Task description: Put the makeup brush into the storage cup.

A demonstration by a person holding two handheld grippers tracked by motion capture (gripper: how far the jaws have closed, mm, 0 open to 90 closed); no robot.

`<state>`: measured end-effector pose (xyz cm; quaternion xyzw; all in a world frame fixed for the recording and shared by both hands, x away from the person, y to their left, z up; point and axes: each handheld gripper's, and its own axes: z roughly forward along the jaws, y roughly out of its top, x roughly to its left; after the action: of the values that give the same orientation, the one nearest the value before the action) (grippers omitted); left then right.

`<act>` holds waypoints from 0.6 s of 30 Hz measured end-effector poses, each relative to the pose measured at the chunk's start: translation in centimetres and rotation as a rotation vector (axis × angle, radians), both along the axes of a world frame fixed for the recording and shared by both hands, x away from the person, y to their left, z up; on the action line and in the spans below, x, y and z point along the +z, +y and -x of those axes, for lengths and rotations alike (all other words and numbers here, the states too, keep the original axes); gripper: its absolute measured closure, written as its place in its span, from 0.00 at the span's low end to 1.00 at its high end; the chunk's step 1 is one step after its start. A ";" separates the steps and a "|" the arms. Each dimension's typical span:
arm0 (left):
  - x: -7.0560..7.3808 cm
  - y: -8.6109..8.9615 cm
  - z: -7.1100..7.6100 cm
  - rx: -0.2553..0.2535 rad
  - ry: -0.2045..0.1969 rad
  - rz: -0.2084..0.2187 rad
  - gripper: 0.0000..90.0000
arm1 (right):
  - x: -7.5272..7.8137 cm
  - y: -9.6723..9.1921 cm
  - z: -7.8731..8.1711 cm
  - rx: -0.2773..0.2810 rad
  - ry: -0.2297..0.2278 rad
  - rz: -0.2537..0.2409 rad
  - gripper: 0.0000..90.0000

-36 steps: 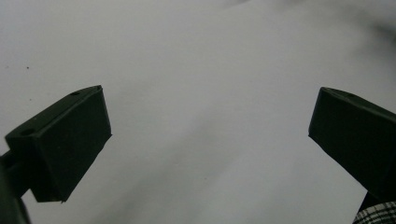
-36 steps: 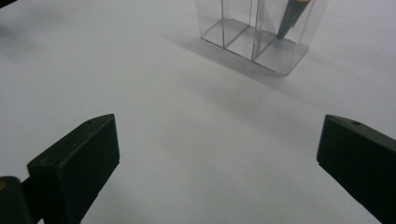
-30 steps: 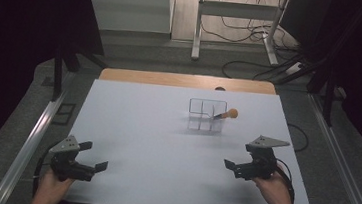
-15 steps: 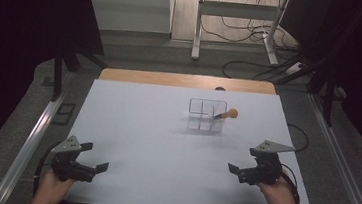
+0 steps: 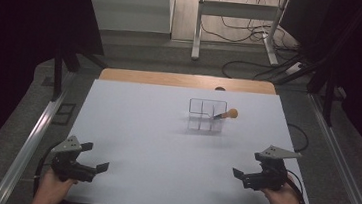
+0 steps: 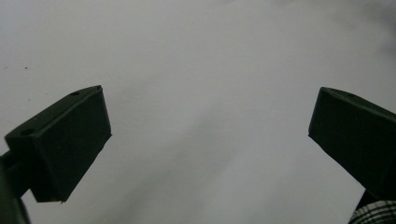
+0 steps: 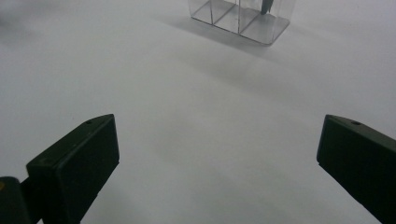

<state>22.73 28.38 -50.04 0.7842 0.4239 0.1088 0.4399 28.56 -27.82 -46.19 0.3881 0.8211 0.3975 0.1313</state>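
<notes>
A clear plastic organiser box [image 5: 207, 115] with several compartments stands on the white table [image 5: 155, 135], right of centre toward the back. A tool with an orange ball end [image 5: 231, 113] and a dark shaft leans out of its right rear compartment. The same clear box [image 7: 242, 18] sits at the top of the right gripper view. My left gripper [image 5: 96, 166] rests open at the front left corner, held by a hand. My right gripper [image 5: 240, 176] is open near the front right edge. Both gripper views show wide-apart jaws over bare table, the left gripper [image 6: 205, 149] and right gripper [image 7: 217, 163] holding nothing.
A wooden strip [image 5: 186, 81] borders the table's far edge. Metal rails [image 5: 29, 142] run along both sides. Behind the table a desk frame [image 5: 237, 22] and cables lie on the floor.
My right gripper has drawn back toward the front edge and slightly right. The left gripper has barely moved.
</notes>
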 end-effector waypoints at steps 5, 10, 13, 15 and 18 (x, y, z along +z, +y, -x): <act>0.1 -0.2 0.0 0.003 0.007 0.002 0.00 | -0.1 -0.3 0.4 -0.004 0.001 0.002 0.00; 0.1 -0.2 0.0 0.012 0.015 -0.008 0.00 | -0.1 -0.7 0.8 -0.008 -0.002 0.009 0.00; 0.2 -0.2 0.0 0.013 0.007 -0.016 0.00 | -0.1 -0.9 1.1 -0.011 -0.004 0.013 0.00; 0.2 -0.2 0.0 0.014 0.006 -0.023 0.00 | -0.2 -1.1 1.2 -0.012 -0.006 0.013 0.00; 0.2 -0.3 0.0 0.017 0.010 -0.035 0.00 | -0.2 -1.3 1.5 -0.018 -0.004 0.013 0.00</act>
<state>22.71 28.09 -49.85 0.7886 0.4308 0.1161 0.4231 27.09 -29.11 -46.42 0.3937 0.8199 0.3917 0.1391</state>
